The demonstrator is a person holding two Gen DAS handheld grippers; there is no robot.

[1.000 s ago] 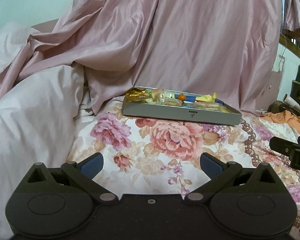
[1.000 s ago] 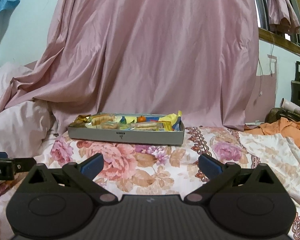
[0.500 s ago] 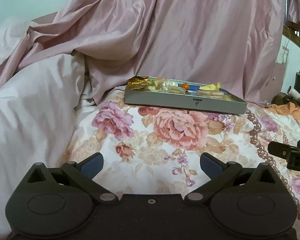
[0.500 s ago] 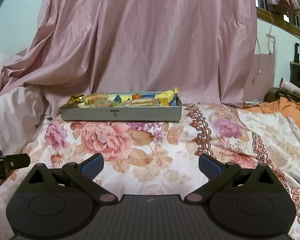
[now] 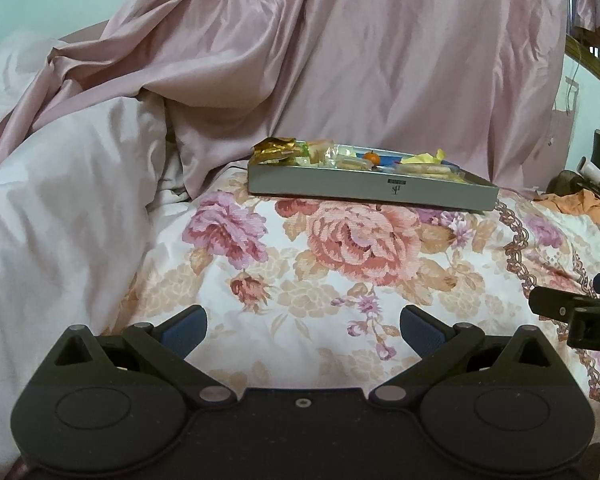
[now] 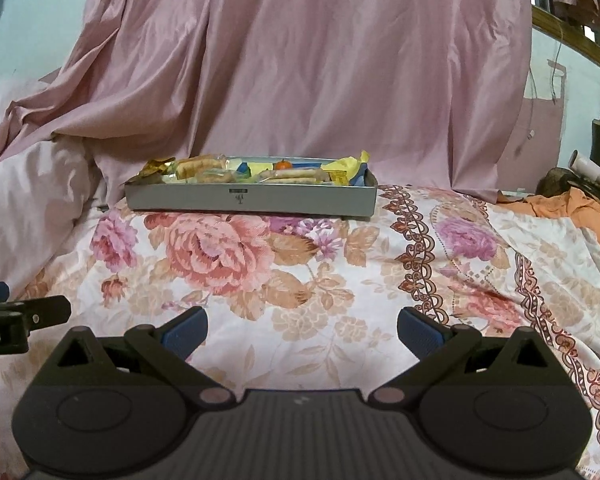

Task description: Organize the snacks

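**Both grippers wide and empty, snack tray ahead on the bed**

The left gripper (image 5: 303, 326) hangs low over a floral bedspread (image 5: 340, 272), its two blue-padded fingers (image 5: 184, 326) spread far apart with nothing between them. The right gripper (image 6: 302, 326) is in the same state: jaws wide, only flowered cloth showing in the gap.

Beyond the tips of both grippers, well apart from them, a shallow grey tray (image 6: 252, 199) rests on the bedspread. From the right wrist view it lies straight ahead of the jaws and a little toward the left finger; from the left wrist view the tray (image 5: 372, 190) sits ahead and off toward the right finger. It is filled with wrapped snacks (image 6: 288, 176): clear-wrapped biscuit packs, a yellow wrapper (image 6: 350, 166) at the end nearer the right finger, a crumpled gold wrapper (image 5: 274, 148) at the opposite end, and a small round orange item (image 6: 283, 164) near the middle (too small to identify further).

Behind the tray a pink satin curtain (image 6: 320, 64) drapes down onto the bed. Out past the left finger of the left gripper a pale pink quilt (image 5: 60, 200) is bunched up. Far out past the right fingers lies a heap of orange cloth (image 6: 572, 208).

Each gripper shows at the edge of the other's view, level with the fingertips.
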